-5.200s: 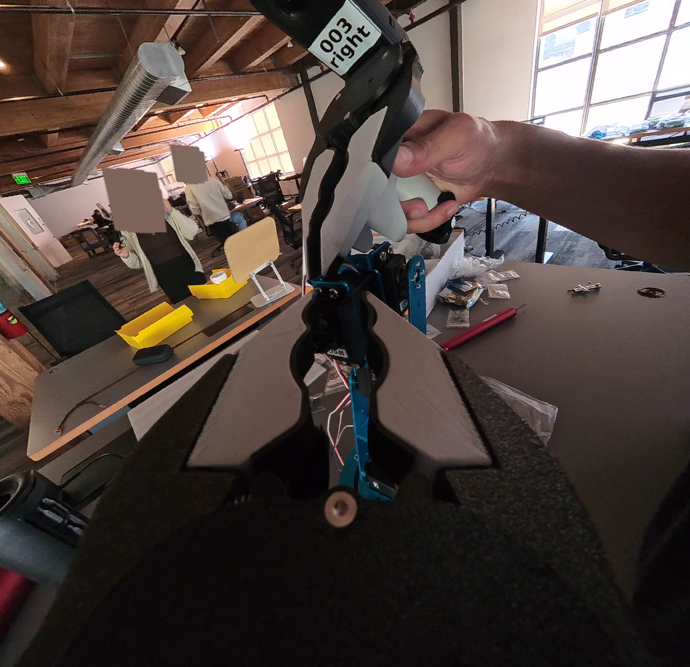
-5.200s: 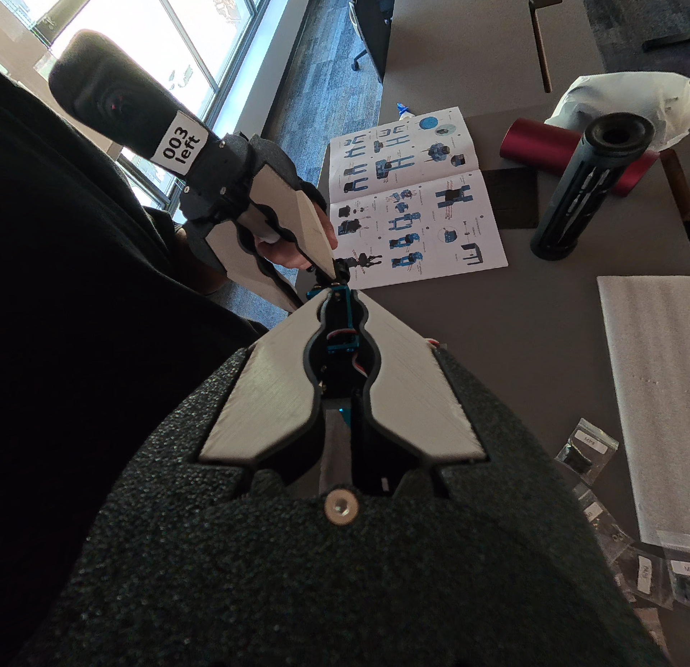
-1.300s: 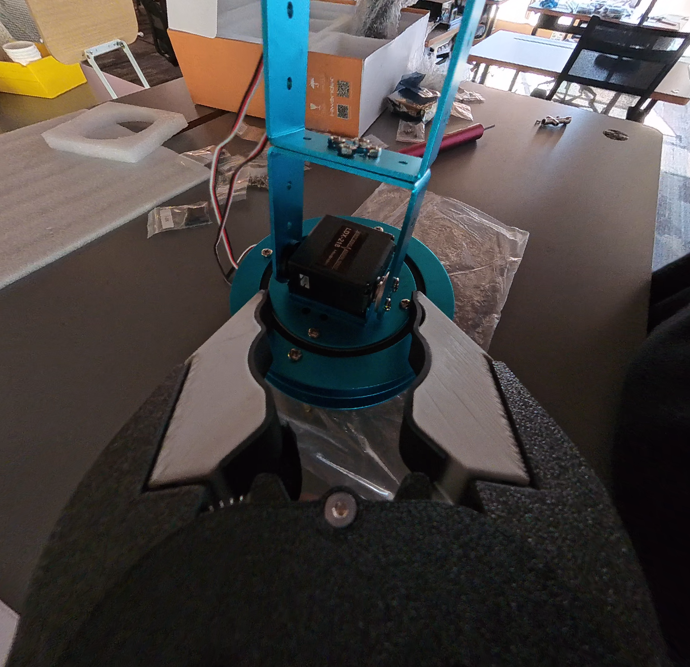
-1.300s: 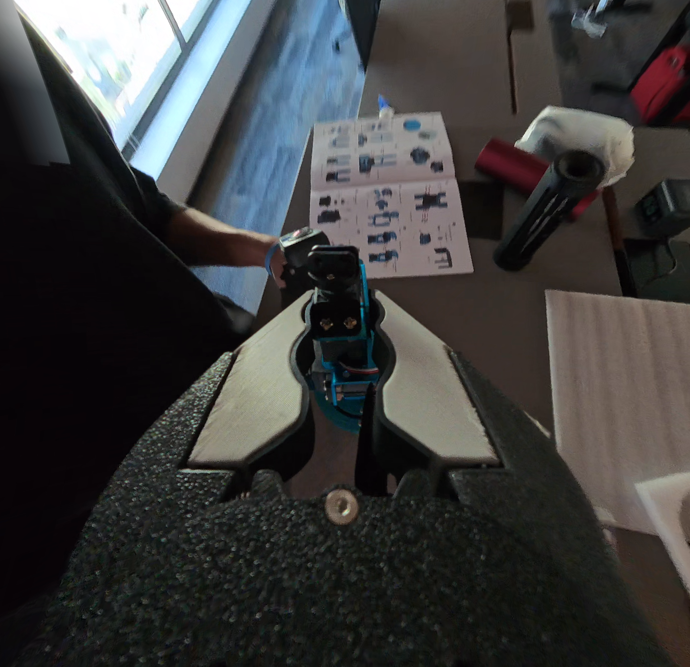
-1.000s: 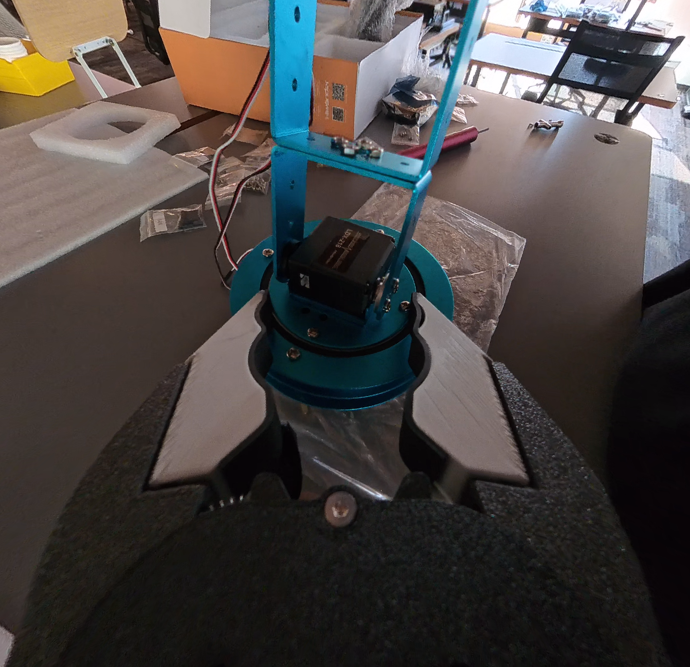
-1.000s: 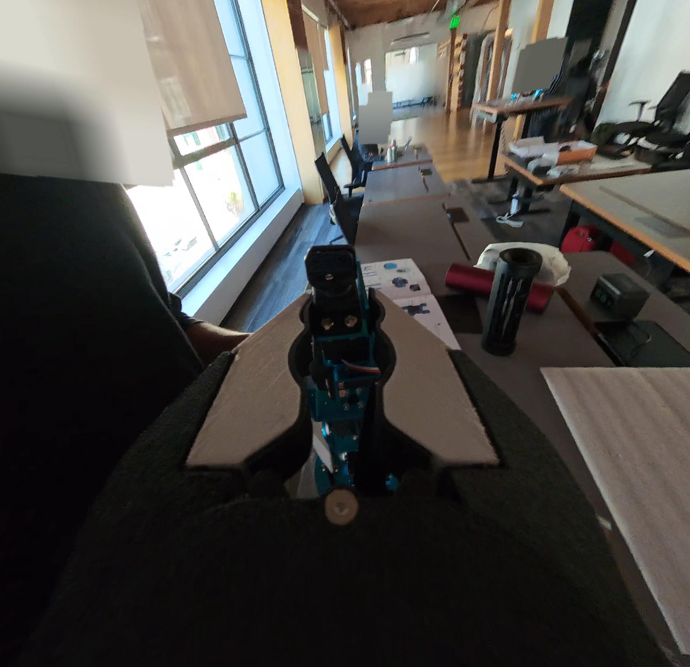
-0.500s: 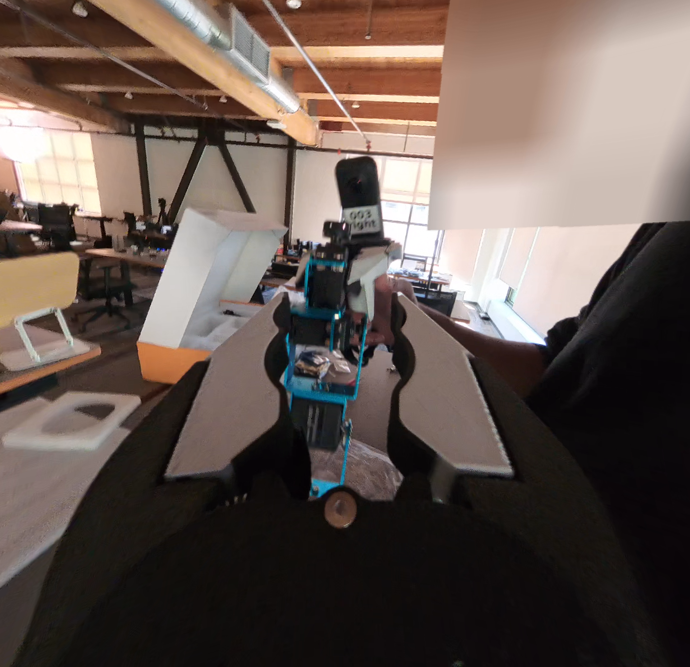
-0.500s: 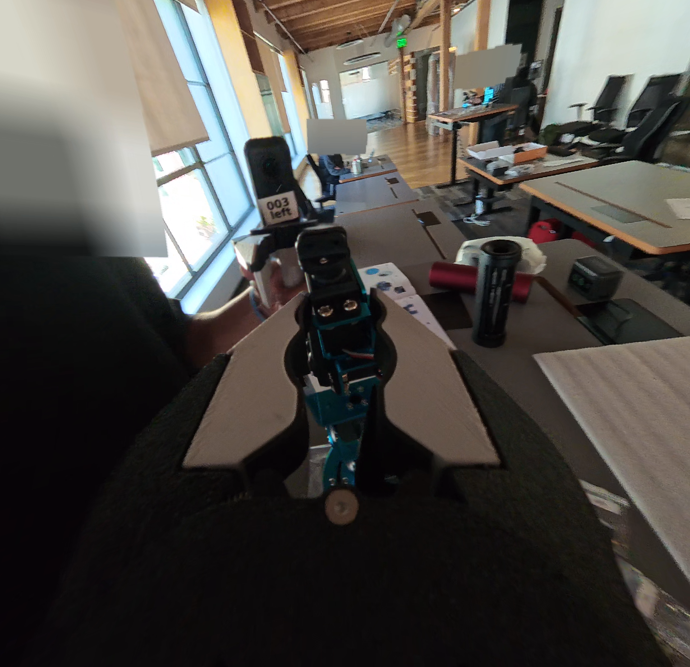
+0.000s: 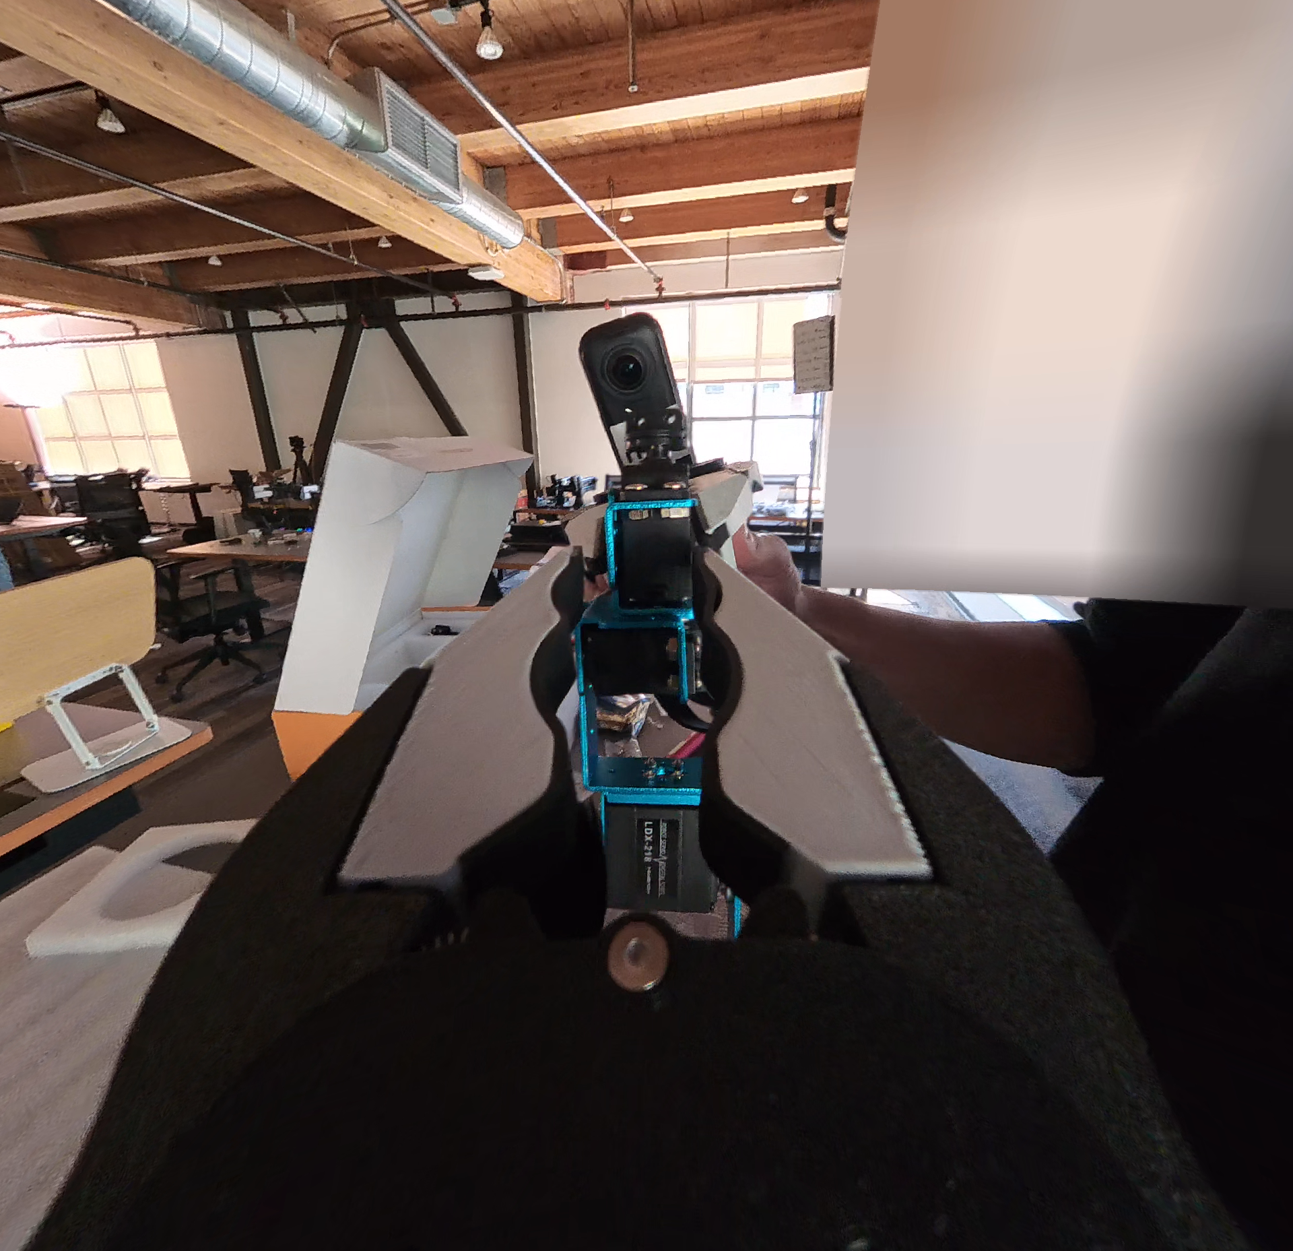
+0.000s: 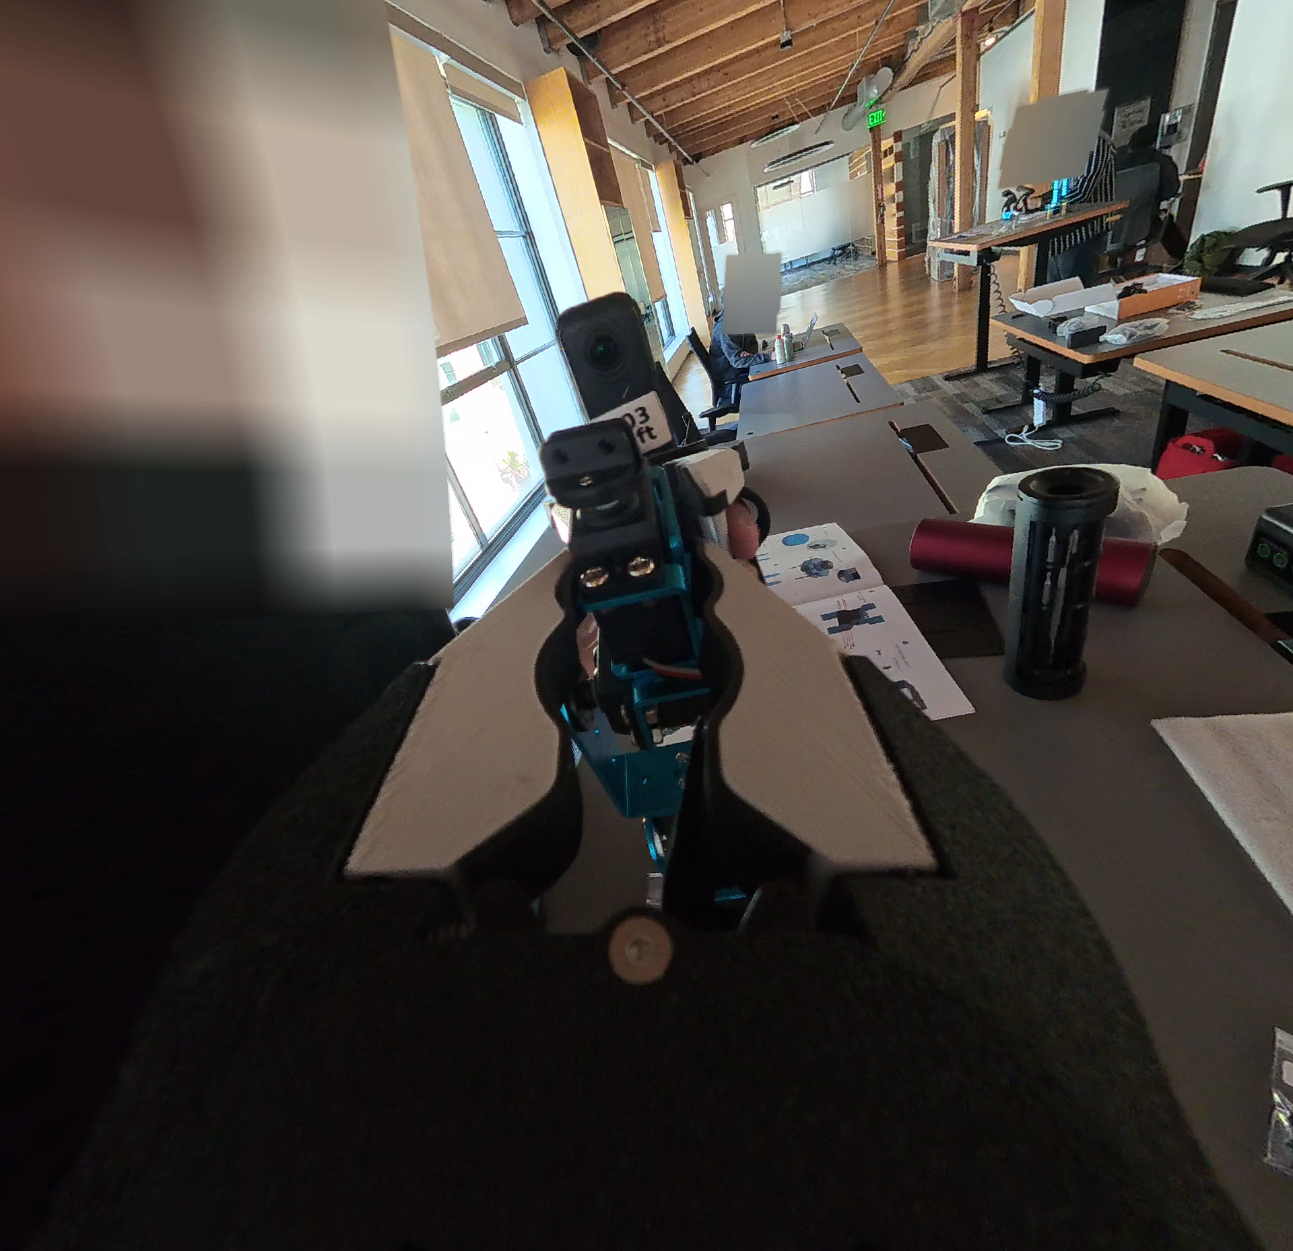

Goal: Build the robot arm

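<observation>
A blue metal robot arm with black servos (image 9: 640, 773) stands upright between both grippers. My left gripper (image 9: 642, 563) is shut on its upper servo stack, with the fingers close on both sides of the blue bracket. My right gripper (image 10: 633, 573) is shut on the same arm (image 10: 630, 783) from the opposite side. Each gripper faces the other. The right one's camera (image 9: 626, 370) shows behind the arm in the left wrist view, and the left one's camera (image 10: 605, 356) shows in the right wrist view. The arm's round base is hidden.
A grey table (image 10: 1049, 832) holds an open booklet (image 10: 860, 615), a black cylinder (image 10: 1056, 587), a red tube (image 10: 979, 552) and a white foam sheet (image 10: 1238, 776). An open white and orange box (image 9: 399, 531) and a foam block (image 9: 133, 888) are on the left. The person's forearm (image 9: 944, 664) is at the right. Only a small space, under 4 cm, lies between the two pairs of fingers.
My left gripper let go of the round base, rose to the arm's upper part and closed on it. My right gripper kept its hold and levelled out.
</observation>
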Demonstrator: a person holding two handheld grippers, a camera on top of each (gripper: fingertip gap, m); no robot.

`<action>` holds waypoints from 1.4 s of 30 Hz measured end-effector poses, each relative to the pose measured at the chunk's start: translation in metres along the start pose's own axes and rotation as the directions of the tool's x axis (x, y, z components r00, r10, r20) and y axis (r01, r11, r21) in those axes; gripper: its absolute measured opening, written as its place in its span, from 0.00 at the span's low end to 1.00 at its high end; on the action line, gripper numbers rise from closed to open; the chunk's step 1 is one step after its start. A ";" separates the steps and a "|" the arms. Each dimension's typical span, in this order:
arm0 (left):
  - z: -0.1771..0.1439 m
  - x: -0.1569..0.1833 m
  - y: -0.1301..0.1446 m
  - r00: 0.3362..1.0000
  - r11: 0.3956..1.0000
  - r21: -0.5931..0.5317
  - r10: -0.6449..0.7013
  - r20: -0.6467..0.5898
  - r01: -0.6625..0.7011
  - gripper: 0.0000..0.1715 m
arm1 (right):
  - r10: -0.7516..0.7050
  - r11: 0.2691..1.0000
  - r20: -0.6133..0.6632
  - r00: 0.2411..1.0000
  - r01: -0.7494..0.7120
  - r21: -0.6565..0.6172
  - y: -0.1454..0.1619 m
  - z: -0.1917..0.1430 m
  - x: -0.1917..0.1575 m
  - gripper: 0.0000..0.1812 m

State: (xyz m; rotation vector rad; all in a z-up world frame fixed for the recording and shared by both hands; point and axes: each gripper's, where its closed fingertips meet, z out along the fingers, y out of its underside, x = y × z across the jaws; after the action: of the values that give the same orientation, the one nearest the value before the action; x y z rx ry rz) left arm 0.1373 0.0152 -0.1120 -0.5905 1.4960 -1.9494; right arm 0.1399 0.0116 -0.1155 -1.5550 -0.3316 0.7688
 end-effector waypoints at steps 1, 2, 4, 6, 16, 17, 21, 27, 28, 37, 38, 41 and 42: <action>0.000 0.002 -0.001 1.000 1.000 0.013 -0.003 -0.015 0.003 0.17 | 0.001 1.000 0.000 1.000 -0.001 0.000 0.000 0.000 0.000 0.15; 0.000 0.003 -0.003 0.999 0.999 0.031 -0.013 -0.031 0.014 0.16 | 0.004 1.000 -0.001 1.000 -0.004 0.000 0.000 0.001 0.000 0.15; 0.001 0.006 -0.008 0.997 0.996 0.072 -0.043 -0.067 0.048 0.14 | 0.009 1.000 -0.003 1.000 -0.009 0.000 0.000 0.002 -0.001 0.15; 0.003 0.006 -0.010 0.995 0.994 0.093 -0.055 -0.079 0.063 0.13 | 0.009 1.000 -0.006 1.000 -0.009 -0.007 0.001 0.002 -0.001 0.15; 0.002 0.005 -0.011 0.987 0.984 0.142 -0.084 -0.135 0.103 0.12 | 0.017 0.999 -0.009 1.000 -0.017 -0.036 0.002 0.005 -0.002 0.15; 0.001 0.004 -0.011 0.987 0.984 0.143 -0.084 -0.139 0.104 0.12 | 0.018 0.999 -0.008 1.000 -0.018 -0.037 0.002 0.005 -0.002 0.15; 0.001 0.004 -0.012 0.986 0.985 0.139 -0.081 -0.148 0.102 0.11 | 0.018 0.999 -0.001 1.000 -0.018 -0.047 0.002 0.006 -0.002 0.15; 0.001 0.003 -0.012 0.980 0.982 0.140 -0.102 -0.169 0.126 0.11 | 0.027 0.999 0.015 1.000 -0.027 -0.040 0.002 0.005 -0.002 0.15; 0.001 0.003 -0.011 0.979 0.981 0.143 -0.108 -0.172 0.133 0.11 | 0.029 0.999 0.017 0.999 -0.029 -0.039 0.002 0.005 -0.002 0.15; -0.008 -0.004 -0.010 0.982 0.977 0.178 -0.090 -0.167 0.120 0.05 | 0.036 0.998 0.016 0.999 -0.036 -0.043 0.002 0.004 -0.002 0.16; -0.008 -0.005 -0.010 0.982 0.977 0.178 -0.089 -0.168 0.119 0.06 | 0.038 0.999 0.015 0.999 -0.037 -0.040 0.002 0.003 -0.002 0.15; -0.007 -0.002 -0.012 0.980 0.980 0.169 -0.072 -0.185 0.104 0.08 | 0.042 0.998 0.014 0.999 -0.041 -0.039 0.002 0.004 -0.002 0.16; -0.006 -0.002 -0.011 0.981 0.983 0.157 -0.061 -0.184 0.091 0.08 | 0.041 0.998 0.014 0.999 -0.040 -0.042 0.002 0.004 -0.002 0.16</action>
State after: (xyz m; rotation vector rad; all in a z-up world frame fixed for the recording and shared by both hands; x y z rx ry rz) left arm 0.1330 0.0226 -0.1026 -0.4157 1.4163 -2.2098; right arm 0.1353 0.0135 -0.1169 -1.5998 -0.3302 0.8100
